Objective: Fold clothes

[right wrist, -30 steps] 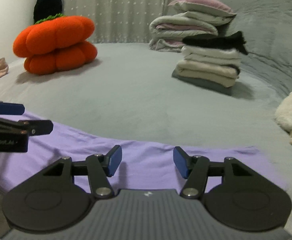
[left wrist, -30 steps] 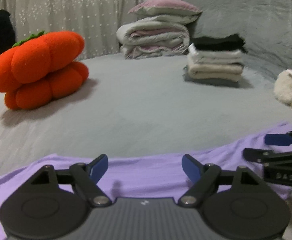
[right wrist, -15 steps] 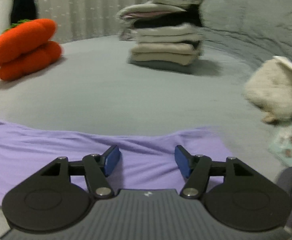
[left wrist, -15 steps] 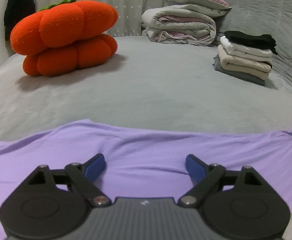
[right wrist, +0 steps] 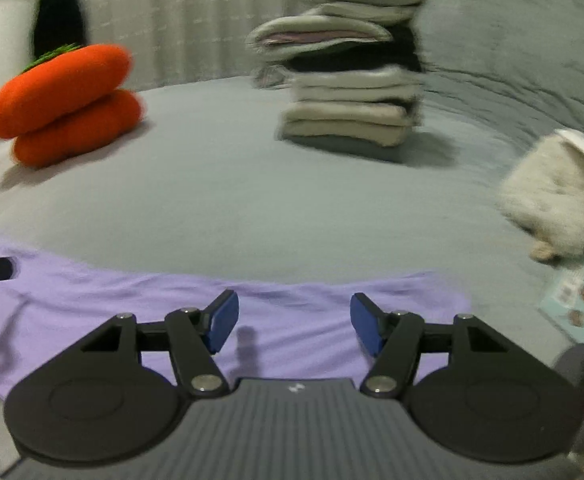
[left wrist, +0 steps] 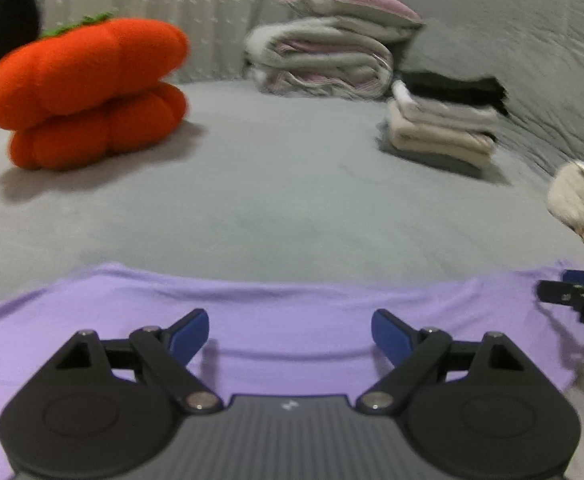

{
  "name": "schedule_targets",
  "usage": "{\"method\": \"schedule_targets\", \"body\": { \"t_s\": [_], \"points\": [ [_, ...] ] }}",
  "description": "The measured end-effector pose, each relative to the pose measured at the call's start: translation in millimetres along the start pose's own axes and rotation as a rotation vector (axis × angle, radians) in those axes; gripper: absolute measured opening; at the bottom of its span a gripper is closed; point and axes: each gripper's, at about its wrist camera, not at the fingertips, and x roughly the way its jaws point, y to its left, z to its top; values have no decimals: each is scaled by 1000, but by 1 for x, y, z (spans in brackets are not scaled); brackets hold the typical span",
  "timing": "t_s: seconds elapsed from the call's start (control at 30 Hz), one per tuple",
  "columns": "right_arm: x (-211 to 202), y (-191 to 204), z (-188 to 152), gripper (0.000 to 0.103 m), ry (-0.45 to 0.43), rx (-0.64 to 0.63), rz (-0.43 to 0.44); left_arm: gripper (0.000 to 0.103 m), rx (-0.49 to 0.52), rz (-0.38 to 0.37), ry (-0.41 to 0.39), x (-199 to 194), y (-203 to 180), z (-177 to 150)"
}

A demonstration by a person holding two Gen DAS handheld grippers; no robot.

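Garment (left wrist: 292, 320) flat, long axis left-right

Left gripper (left wrist: 290, 330) and right gripper (right wrist: 293, 322): black linkage arms, blue pads (left wrist: 190, 334), silver screws (right wrist: 205, 382), ribbed grey body (right wrist: 292, 432)

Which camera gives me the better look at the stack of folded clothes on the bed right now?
The left wrist view. There the stack of folded clothes stands apart from the rolled bedding, so its black top layer and pale layers separate clearly. In the right wrist view the stack is motion-blurred and overlaps the bedding behind it.
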Motion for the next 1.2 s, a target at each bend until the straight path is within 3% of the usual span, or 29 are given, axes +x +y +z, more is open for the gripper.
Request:
{"method": "schedule_targets", "body": {
  "t_s": [0.1, 0.2, 0.53, 0.63, 0.83, 1.0, 1.2],
  "points": [
    [5, 11, -8, 65, 39, -4, 49, 89, 36, 3, 22, 7, -5, -6],
    [8, 10, -12, 66, 30, -30, 26, 89, 58, 17, 23, 7, -4, -11],
    [4, -47, -10, 66, 32, 73, -79, 89, 11, 21, 19, -17, 28, -22],
    [-2, -45, -8, 66, 35, 88, -66, 89, 4, 8, 13, -25, 35, -27],
    [-7, 13, -6, 66, 22, -27, 58, 88, -8, -17, 2, -41, 48, -36],
    [-9, 74, -16, 66, 45, -187, 184, 88, 88, -34, 18, -50, 32, -52],
    [-7, 95, -6, 66, 83, -281, 280, 87, 126, -92, 10, -69, 32, -56]
  ]
}}
